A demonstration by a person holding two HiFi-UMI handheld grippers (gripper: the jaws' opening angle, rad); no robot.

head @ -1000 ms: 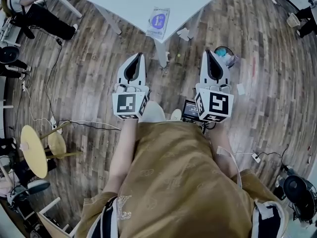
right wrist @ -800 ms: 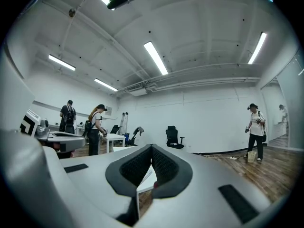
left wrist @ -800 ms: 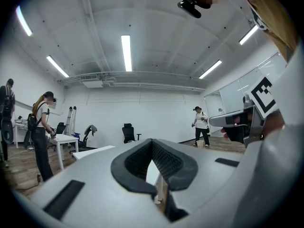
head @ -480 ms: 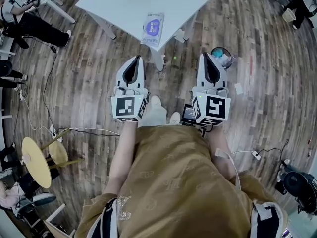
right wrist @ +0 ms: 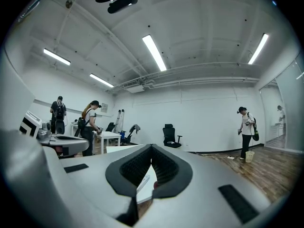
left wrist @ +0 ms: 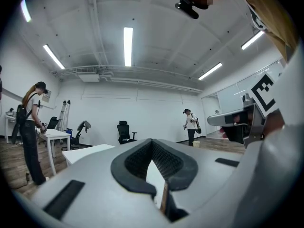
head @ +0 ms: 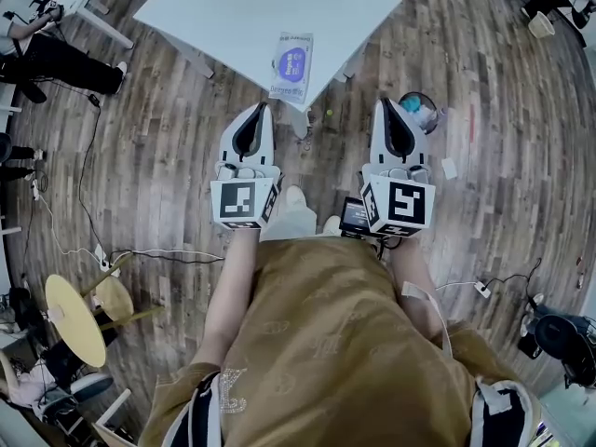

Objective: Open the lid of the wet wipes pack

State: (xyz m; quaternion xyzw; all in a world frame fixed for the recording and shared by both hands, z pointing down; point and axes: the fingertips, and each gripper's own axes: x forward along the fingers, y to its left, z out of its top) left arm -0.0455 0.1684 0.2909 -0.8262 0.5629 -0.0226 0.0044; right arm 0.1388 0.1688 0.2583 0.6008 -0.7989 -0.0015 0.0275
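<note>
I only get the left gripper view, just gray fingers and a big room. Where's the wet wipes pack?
Observer: The head view shows the wet wipes pack lying flat near the front corner of the white table, ahead of both grippers.
Operator: Is anything touching it?
Observer: No. The left gripper and the right gripper are both over the wood floor, short of the table and apart from the pack.
Operator: Is the right one holding something?
Observer: No. In the right gripper view its fingers meet at the tips with nothing between them.
</note>
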